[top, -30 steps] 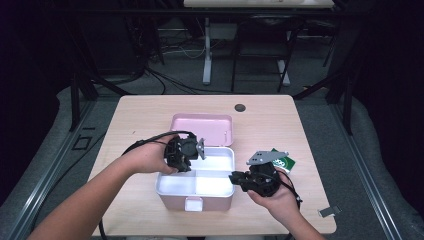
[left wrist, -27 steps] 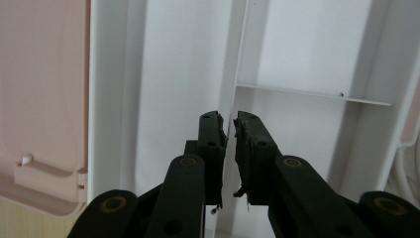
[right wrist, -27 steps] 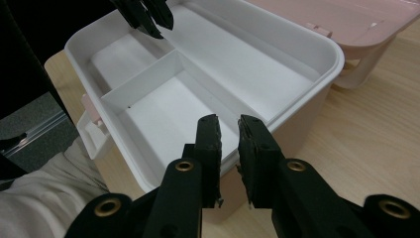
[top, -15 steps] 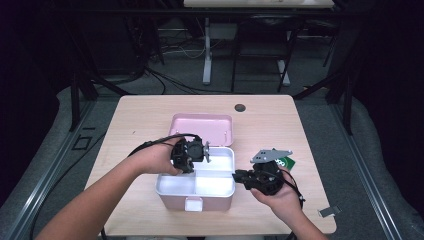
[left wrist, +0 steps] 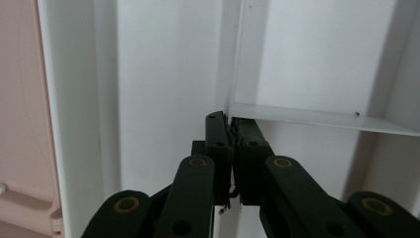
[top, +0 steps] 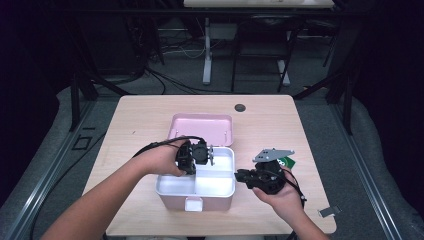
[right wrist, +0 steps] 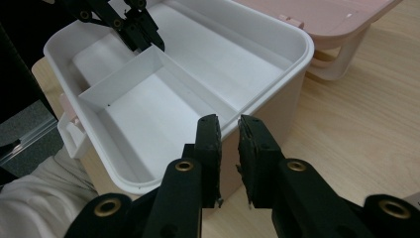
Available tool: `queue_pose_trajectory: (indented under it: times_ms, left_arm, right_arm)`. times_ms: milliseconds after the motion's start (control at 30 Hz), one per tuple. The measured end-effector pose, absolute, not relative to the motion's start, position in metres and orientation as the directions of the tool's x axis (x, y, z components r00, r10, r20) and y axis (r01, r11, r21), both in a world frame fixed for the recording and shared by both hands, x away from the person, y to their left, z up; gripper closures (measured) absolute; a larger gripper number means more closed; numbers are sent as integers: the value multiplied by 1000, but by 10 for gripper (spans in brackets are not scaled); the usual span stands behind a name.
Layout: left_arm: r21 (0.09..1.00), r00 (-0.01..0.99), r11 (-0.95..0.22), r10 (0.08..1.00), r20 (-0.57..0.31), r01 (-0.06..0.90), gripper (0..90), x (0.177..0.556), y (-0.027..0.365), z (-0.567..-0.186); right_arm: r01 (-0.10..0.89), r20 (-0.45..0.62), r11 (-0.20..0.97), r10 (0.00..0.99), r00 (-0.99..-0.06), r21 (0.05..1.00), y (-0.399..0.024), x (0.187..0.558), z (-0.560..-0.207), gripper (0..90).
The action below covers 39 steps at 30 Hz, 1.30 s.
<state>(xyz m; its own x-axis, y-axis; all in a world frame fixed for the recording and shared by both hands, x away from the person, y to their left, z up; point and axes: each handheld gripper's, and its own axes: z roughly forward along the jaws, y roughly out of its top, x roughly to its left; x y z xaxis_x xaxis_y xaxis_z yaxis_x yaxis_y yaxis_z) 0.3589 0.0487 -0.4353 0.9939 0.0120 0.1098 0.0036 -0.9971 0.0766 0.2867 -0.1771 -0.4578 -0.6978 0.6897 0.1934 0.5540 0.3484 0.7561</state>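
Left gripper view: left gripper [left wrist: 233, 130] jaws closing on divider [left wrist: 317, 118]; right gripper [right wrist: 229, 130] jaws clamp box wall [right wrist: 277, 69].

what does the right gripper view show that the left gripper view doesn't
Right gripper view adds: the light wooden table, the open pink plastic lid, and the right gripper clamped over the rim of the white plastic tray. Left gripper view adds: a close look at the left gripper, whose jaws have just been closing, pinching the thin white divider. Both share the tray's compartments, the divider and the left gripper.
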Motion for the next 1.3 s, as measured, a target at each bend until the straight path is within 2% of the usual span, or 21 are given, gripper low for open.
queue_pose_trajectory:
  times_ms: [533,833,1067,1300]
  left_arm:
    - [37,994,-999,-13,112,-17,870,357,43,-439]
    - [54,993,-998,-33,109,-39,885,354,46,-436]
    - [58,987,-997,-49,152,-58,893,350,49,-425]
    - [104,985,-994,-21,173,-39,893,343,58,-401]
  right_arm:
    - [561,195,345,698,-690,753,-178,290,-461,790]
    - [565,192,332,712,-675,756,-182,295,-461,782]
    - [566,188,333,716,-672,754,-184,298,-458,735]
    - [549,171,336,717,-676,765,-189,305,-452,612]
